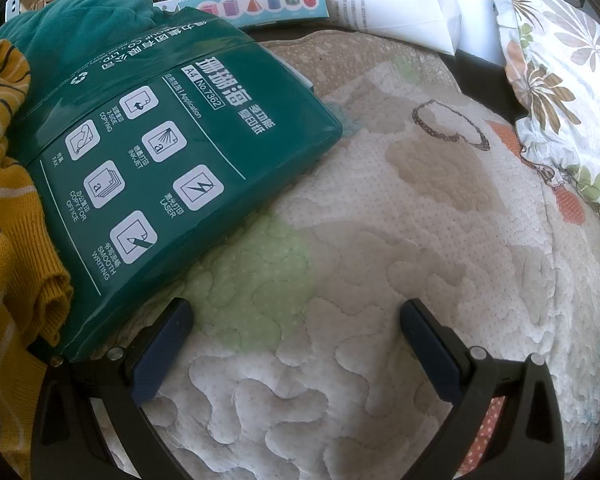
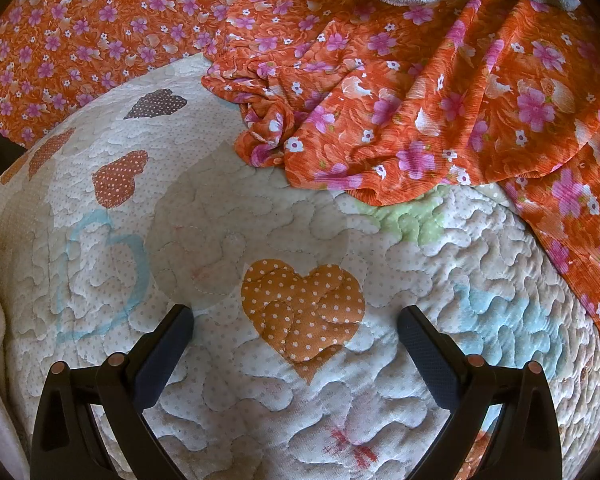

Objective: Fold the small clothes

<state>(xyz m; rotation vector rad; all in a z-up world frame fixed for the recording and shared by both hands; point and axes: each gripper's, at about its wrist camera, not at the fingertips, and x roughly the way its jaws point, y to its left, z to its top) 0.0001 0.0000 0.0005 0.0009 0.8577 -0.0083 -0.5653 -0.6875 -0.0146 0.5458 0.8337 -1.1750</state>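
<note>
Clothes sit at the edges of both views. Going left to right: a mustard striped knit (image 1: pixel 8 216) lies bunched left of the left claw (image 1: pixel 296 322), beside a green pack of A4 paper (image 1: pixel 160 160) resting on the quilted mat (image 1: pixel 360 240). That claw is spread wide, holding nothing. The right claw (image 2: pixel 296 320), equally wide and empty, points across the mat at the crumpled orange floral garment (image 2: pixel 400 120), ahead and to its right; it looks the nearer one.
</note>
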